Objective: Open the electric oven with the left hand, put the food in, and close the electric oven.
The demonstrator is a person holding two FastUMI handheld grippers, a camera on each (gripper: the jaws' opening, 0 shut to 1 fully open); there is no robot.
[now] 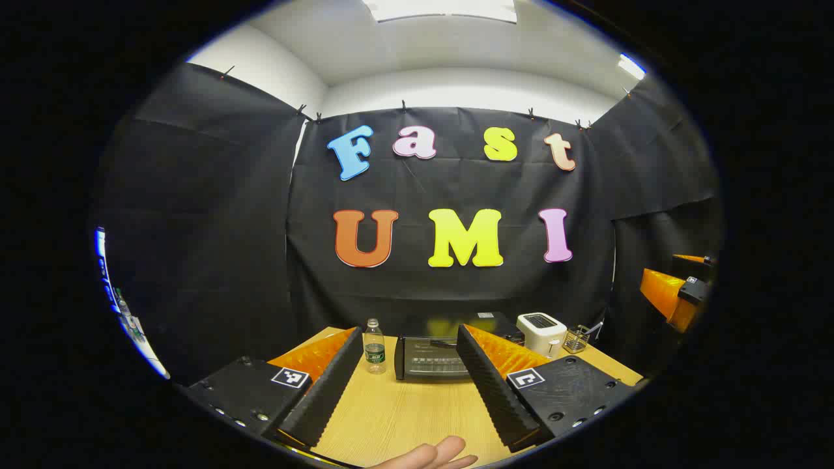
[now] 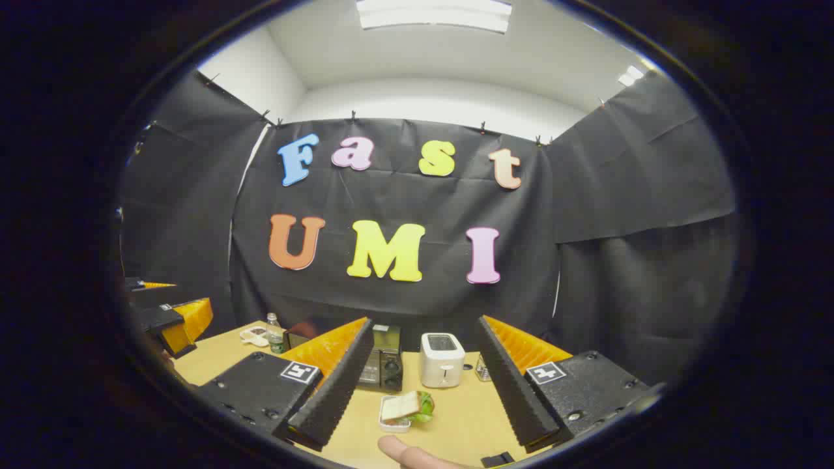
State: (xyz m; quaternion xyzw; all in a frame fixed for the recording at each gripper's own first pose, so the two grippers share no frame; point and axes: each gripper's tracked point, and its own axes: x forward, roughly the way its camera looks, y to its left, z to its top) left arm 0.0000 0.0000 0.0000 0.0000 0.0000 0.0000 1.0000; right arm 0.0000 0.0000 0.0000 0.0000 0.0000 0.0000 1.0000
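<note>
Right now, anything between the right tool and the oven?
Yes. In the right gripper view, a sandwich on a small white tray lies on the table between the right tool and the oven. A white toaster stands beside the oven.

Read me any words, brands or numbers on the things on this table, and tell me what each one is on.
Nothing legible.
Water bottle label: too small to read.
Oven front: markings blurred.
Toaster: no text visible.
Square markers on the left claw: patterns, no words.

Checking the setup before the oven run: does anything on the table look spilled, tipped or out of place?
Nothing stands out. The oven is shut, the bottle and toaster stand upright, and the sandwich sits in its tray.
</note>
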